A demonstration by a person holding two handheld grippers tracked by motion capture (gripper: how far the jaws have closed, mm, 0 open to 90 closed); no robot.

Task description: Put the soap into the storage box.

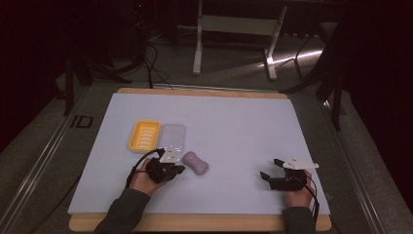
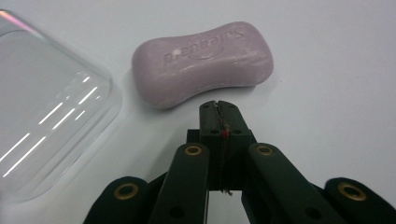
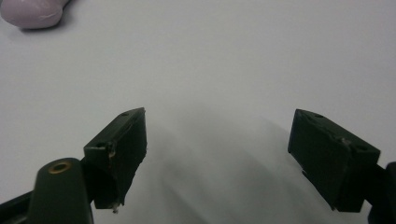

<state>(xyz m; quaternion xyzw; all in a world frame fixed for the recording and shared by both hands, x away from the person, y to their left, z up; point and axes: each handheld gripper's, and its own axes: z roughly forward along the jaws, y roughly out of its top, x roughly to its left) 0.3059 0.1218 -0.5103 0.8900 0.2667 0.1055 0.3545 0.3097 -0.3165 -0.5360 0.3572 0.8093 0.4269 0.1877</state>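
Soap (image 2: 201,63), a mauve bar with a pinched waist and a brand name pressed into its top, lies on the white tabletop (image 1: 234,126) just ahead of the left hand-held gripper (image 2: 218,105). In the left gripper view that tool's two black jaws are pressed together with nothing between them, their joined tip just short of the bar's near long side and not touching it. In the high view the left hand-held gripper (image 1: 179,169) sits at the lower left of the sheet, the bar (image 1: 195,163) just to its right.

Beside the soap, to the left in the left gripper view, lies a clear plastic lid (image 2: 44,121) with rounded corners, close to the bar but apart from it. In the high view the lid (image 1: 173,136) lies behind the gripper, and a yellow soap dish (image 1: 144,135) with a ribbed floor lies touching or almost touching its left edge.

The right hand-held gripper (image 1: 271,168) rests well apart, toward the lower right of the tabletop. In the right gripper view its jaws stand wide apart over bare white surface, holding nothing, and one end of the soap (image 3: 31,13) peeks in at the upper left corner.
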